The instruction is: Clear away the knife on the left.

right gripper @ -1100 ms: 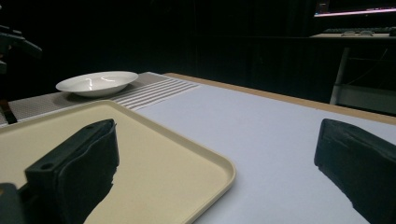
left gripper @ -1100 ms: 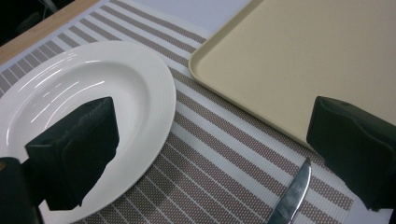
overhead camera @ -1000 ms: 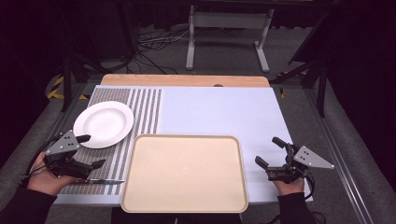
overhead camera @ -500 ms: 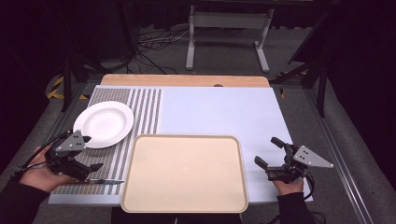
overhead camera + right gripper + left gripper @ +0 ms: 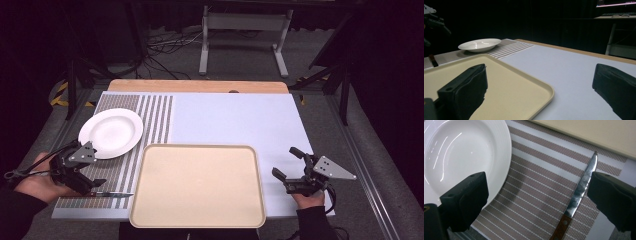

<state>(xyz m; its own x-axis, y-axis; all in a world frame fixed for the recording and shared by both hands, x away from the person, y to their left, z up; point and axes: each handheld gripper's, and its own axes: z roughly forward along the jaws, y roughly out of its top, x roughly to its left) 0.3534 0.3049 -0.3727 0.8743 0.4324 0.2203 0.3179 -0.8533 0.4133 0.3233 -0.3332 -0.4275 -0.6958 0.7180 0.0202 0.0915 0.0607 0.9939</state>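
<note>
While the left gripper [image 5: 537, 202] hung wide open just above the striped mat [image 5: 541, 182], the knife [image 5: 576, 200] lay flat on that mat close to its right-hand jaw, wooden handle nearest the camera and blade tip aimed at the tray [image 5: 599, 132]. The likely step was picking up the knife. To do it well, the gripper probably had to shift sideways until the handle sat between the jaws, drop low, and close across the handle, not the slick blade. Beyond the knife, the plate [image 5: 111, 132] sat on the mat's far part, just beside the other jaw. Across the tray, the right gripper [image 5: 291, 164] rested open on the white mat [image 5: 240, 120], holding nothing.
</note>
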